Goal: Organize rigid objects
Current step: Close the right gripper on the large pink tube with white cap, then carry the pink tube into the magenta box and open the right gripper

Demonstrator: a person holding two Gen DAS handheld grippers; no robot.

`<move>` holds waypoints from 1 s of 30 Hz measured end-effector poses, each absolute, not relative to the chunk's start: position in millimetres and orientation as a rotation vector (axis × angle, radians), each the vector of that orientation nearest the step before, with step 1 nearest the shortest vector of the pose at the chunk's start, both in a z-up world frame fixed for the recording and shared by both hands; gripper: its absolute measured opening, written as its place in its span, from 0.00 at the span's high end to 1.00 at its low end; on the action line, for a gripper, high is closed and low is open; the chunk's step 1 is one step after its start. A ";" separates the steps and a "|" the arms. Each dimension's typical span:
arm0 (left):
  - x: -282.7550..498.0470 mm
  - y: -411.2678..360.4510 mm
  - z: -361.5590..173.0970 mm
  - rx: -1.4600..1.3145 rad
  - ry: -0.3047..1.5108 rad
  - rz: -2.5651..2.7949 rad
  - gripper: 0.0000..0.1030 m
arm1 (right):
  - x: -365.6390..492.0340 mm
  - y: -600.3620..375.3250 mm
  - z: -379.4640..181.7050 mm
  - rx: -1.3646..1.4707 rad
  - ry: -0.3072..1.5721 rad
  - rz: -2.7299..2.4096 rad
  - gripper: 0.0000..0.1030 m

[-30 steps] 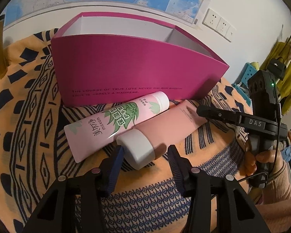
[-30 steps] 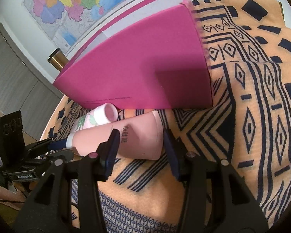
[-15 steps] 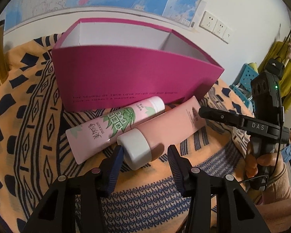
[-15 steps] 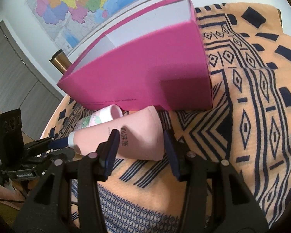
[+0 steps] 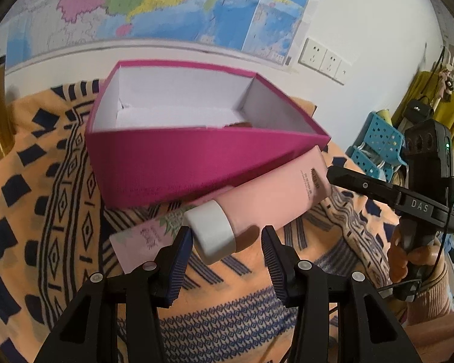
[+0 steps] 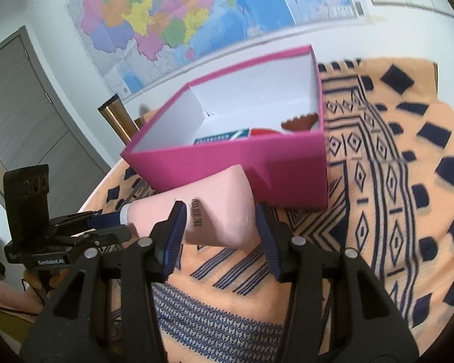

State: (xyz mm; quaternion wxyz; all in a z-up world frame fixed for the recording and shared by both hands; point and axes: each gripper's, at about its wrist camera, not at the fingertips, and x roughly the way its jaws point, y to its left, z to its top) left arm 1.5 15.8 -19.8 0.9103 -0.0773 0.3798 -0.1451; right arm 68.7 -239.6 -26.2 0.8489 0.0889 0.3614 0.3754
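A pink tube [image 5: 275, 193] with a white cap [image 5: 212, 234] is held off the cloth between my two grippers, just in front of the magenta box [image 5: 178, 163]. My left gripper [image 5: 227, 246] has its jaws around the cap end. My right gripper [image 6: 219, 225] has its jaws around the flat tail end [image 6: 215, 211]. A second tube with a green leaf print [image 5: 148, 236] lies on the cloth under the pink one. The box [image 6: 227, 160] is open on top and holds a blue-green packet [image 6: 221, 136] and a red item [image 6: 264, 131].
The table is covered with an orange and navy patterned cloth [image 6: 393, 211]. A brass-coloured cylinder [image 6: 118, 118] stands behind the box's left side. A map hangs on the wall; wall sockets [image 5: 320, 57] and a blue perforated stool [image 5: 375, 145] are at the right.
Both grippers rose with the pink tube, lifting it off the cloth and off the leaf-print tube. The box's inside now shows from above.
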 end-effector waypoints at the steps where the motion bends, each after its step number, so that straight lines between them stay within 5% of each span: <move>1: 2.2 15.5 -17.3 -0.159 0.778 -0.300 0.54 | 67.7 -240.3 -22.4 0.186 0.749 0.791 0.51; 30: 72.1 -7.1 44.8 -0.021 0.637 -0.263 0.54 | 111.2 -255.5 31.9 0.184 0.596 0.757 0.51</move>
